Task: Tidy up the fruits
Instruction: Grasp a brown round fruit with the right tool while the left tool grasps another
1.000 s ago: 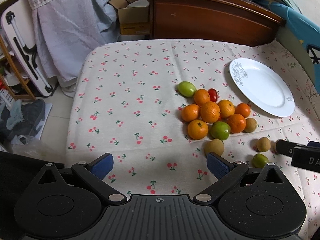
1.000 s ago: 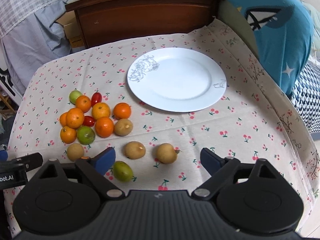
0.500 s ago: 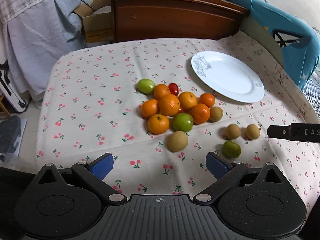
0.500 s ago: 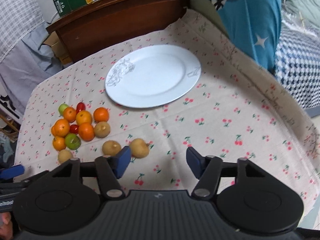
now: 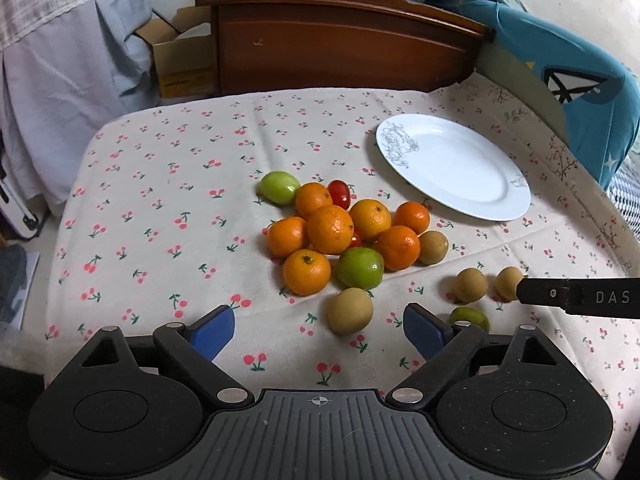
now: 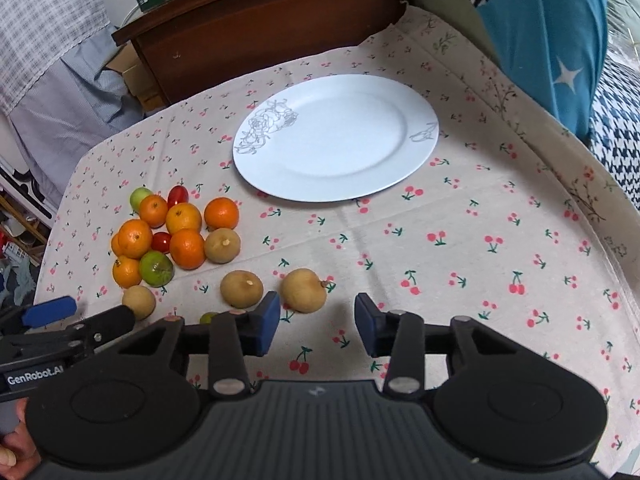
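R gripper jaws closing, nothing between, brown fruit just ahead, L gripper spread wide.

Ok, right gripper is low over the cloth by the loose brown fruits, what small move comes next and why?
Probably ease the right gripper forward and a little left so its fingers straddle the nearest brown fruit. Its jaws have just been closing, yet nothing sits between them: the fruit lies just ahead of the left pad. The white plate holds nothing so far, so this loose fruit looks like a sensible first pick.
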`<action>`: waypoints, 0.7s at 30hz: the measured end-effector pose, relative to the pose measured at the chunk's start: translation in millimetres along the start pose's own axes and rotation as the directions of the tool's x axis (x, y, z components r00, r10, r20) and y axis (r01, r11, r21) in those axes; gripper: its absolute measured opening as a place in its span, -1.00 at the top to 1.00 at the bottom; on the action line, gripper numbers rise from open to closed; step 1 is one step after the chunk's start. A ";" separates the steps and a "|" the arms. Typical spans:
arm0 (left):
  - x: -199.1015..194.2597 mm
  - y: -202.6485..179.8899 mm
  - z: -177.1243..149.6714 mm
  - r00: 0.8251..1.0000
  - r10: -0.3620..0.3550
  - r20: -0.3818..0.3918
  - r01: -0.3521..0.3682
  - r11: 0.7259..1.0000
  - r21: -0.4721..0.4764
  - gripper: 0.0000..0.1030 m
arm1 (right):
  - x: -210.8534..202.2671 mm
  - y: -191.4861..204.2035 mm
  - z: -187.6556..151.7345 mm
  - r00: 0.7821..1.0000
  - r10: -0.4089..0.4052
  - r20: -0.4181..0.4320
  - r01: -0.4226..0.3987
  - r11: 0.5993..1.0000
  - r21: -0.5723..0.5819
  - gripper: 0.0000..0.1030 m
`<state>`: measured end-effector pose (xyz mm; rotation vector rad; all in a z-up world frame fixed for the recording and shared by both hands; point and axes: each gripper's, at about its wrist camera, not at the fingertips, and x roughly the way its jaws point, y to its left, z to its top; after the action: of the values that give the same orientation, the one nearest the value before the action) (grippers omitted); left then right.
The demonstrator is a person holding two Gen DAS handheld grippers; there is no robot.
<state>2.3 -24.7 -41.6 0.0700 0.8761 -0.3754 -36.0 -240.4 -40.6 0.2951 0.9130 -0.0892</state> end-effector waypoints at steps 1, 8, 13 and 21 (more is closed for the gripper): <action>2.1 -0.1 -0.3 1.000 -0.003 -0.002 0.003 1.000 0.000 -0.72 | 0.7 0.4 0.0 1.000 0.002 0.003 -0.002 1.000 -0.001 0.19; 12.4 -1.3 -1.6 0.999 -0.044 -0.011 0.044 0.999 -0.003 -0.41 | 8.7 2.1 1.0 1.000 -0.007 -0.004 0.007 1.000 -0.011 0.19; 16.7 -5.0 -2.4 0.999 -0.051 -0.002 0.052 0.998 0.019 -0.17 | 16.9 1.9 1.4 1.000 -0.007 -0.012 0.007 1.000 -0.007 0.27; 19.7 -11.0 -4.7 0.999 -0.052 0.008 0.052 0.997 0.063 0.28 | 20.4 5.9 0.6 1.000 0.018 -0.002 -0.018 1.000 -0.023 0.45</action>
<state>6.3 -39.8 -58.6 0.1031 0.8582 -0.4514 -21.9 -233.9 -55.1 0.2815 0.9125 -0.0620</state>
